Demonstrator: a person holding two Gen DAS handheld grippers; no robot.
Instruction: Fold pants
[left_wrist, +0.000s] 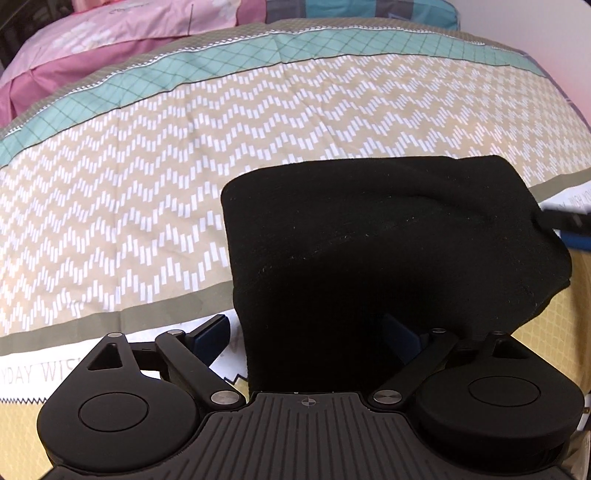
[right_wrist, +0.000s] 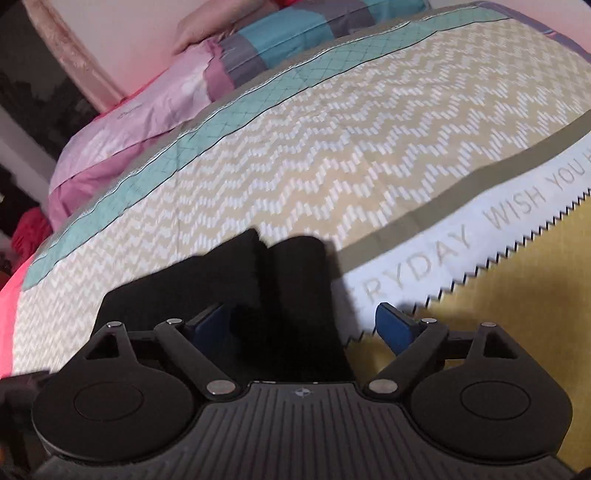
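Black pants (left_wrist: 388, 251) lie folded on your bedspread (left_wrist: 147, 184) — both grippers, left (left_wrist: 306, 332) and right (right_wrist: 303, 325), spread wide (gripping nothing).

1 pair of black pants (left_wrist: 388, 240) lies on 1 patterned bedspread (left_wrist: 129, 177). 2 pillows sit beyond it: 1 pink pillow (left_wrist: 110, 33) and 1 blue-and-grey pillow (left_wrist: 332, 9). 2 grippers appear: 1 left gripper (left_wrist: 306, 332), 1 right gripper (right_wrist: 303, 325).

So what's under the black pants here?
The black pants lie on the patterned bedspread. Its zigzag, grey and lettered bands run beneath them. The left tongs straddle the near edge, one finger partly covered. Anything else beneath is hidden.
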